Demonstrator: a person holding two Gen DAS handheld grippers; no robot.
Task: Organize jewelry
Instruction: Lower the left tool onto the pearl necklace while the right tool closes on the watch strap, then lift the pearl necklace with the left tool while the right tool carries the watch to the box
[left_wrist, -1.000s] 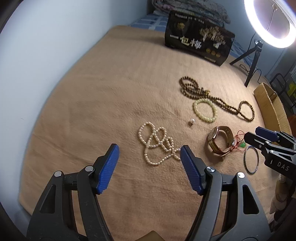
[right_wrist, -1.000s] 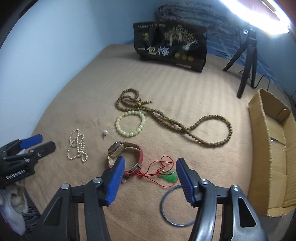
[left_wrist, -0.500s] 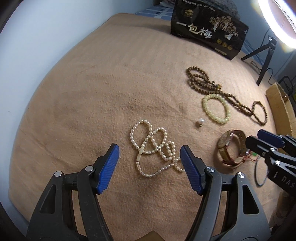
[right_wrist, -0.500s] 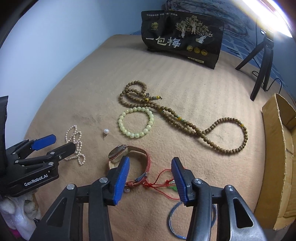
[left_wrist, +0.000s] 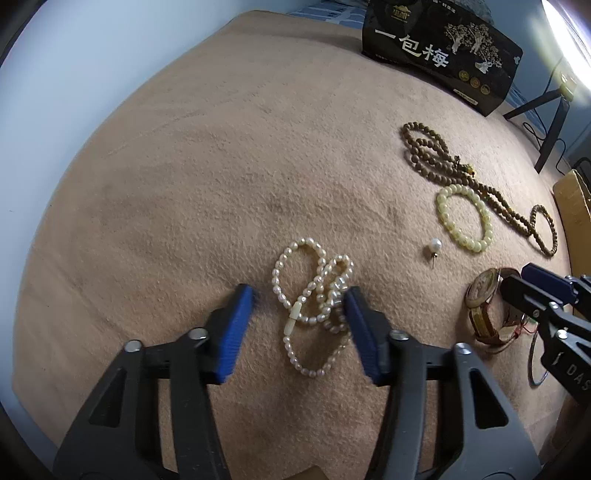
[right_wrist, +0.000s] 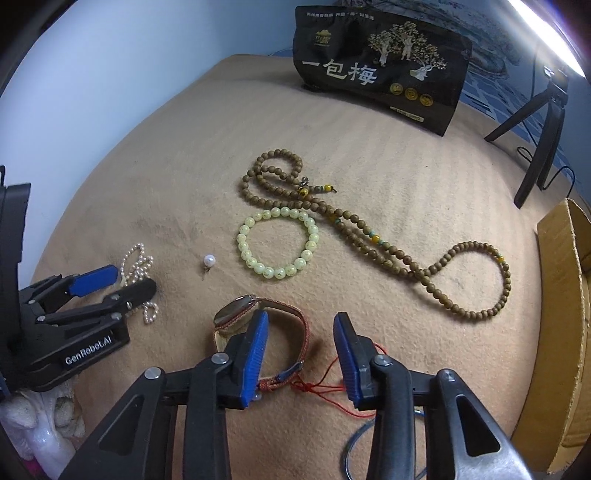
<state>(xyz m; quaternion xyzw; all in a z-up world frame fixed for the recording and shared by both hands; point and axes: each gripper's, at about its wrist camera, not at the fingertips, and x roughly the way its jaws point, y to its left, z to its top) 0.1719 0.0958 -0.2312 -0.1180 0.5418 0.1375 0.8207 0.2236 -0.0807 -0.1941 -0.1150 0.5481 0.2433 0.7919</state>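
Tan blanket (left_wrist: 221, 166) covers the whole work surface; black printed bag (right_wrist: 380, 62) stands at the top of both views, cardboard box (right_wrist: 565, 314) on the right edge of the right wrist view.

Left gripper (left_wrist: 299, 314): a second ago it hung back with the pearl necklace (left_wrist: 314, 295) well ahead of it; now it has come down and forward so the blue pads straddle the tangled strand, right pad touching the beads. Jaws apart but narrower than before, nothing gripped yet.

Right gripper (right_wrist: 299, 354): has likewise dropped toward the watch (right_wrist: 236, 317). Left pad overlaps the watch strap, right pad sits over the red cord (right_wrist: 332, 387). Jaws spread, not holding anything; gap has shrunk since earlier.

Untouched, mid-frame: pale green bracelet (right_wrist: 277, 243), long brown bead string (right_wrist: 369, 236), single pearl pin (right_wrist: 208, 261). Metal ring (left_wrist: 535, 358) mostly hidden behind the right gripper.

Reading: both hands are lining up first pickups, pearls and watch. Nothing is sorted yet; the box is probably the destination.
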